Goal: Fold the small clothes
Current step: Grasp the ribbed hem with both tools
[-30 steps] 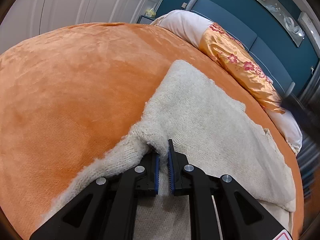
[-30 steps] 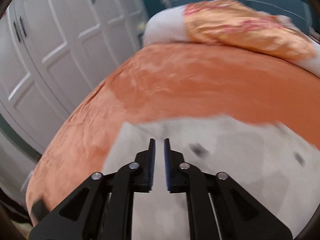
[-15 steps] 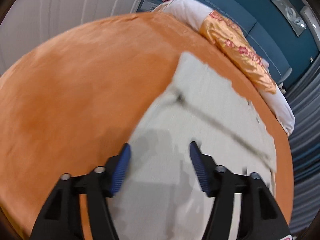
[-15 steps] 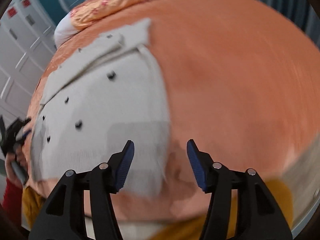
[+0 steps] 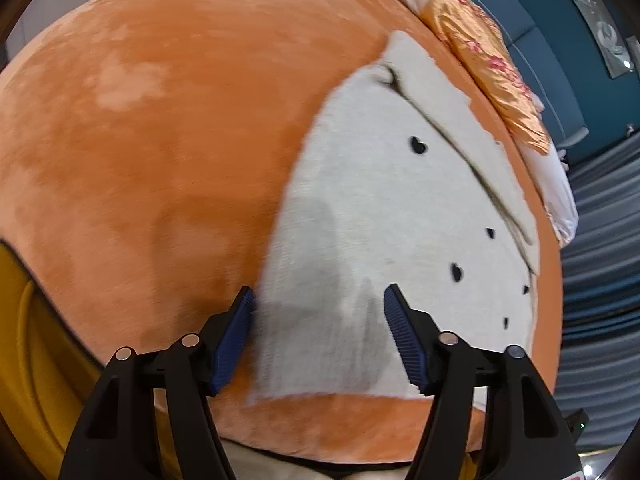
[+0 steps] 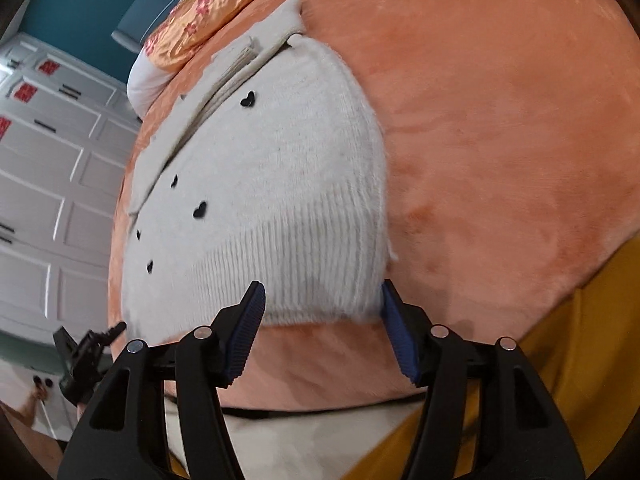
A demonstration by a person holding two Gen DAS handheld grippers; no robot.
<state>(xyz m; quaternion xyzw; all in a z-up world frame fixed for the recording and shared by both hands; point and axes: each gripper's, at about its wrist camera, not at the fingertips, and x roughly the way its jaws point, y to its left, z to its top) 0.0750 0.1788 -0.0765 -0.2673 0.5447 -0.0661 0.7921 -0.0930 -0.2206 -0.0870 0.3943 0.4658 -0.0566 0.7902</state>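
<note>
A small cream knit cardigan (image 5: 380, 216) with black heart-shaped buttons lies flat on the orange bedspread (image 5: 160, 120), its sleeves folded across the far part. It also shows in the right wrist view (image 6: 288, 200), ribbed hem nearest. My left gripper (image 5: 320, 336) is open and empty, hovering over the cardigan's near left corner. My right gripper (image 6: 322, 332) is open and empty, hovering over the near right corner of the hem. The left gripper (image 6: 86, 356) also shows low at the left of the right wrist view.
An orange floral pillow (image 5: 492, 68) and a white pillow (image 5: 556, 188) lie at the head of the bed by a teal wall. White wardrobe doors (image 6: 48, 184) stand beside the bed. A mustard-yellow cloth (image 6: 580, 352) hangs at the bed's near edge.
Both grippers have opened; the left let go of the cardigan's edge. Both pulled back to the near edge, and the cardigan now lies flat with its buttons showing.
</note>
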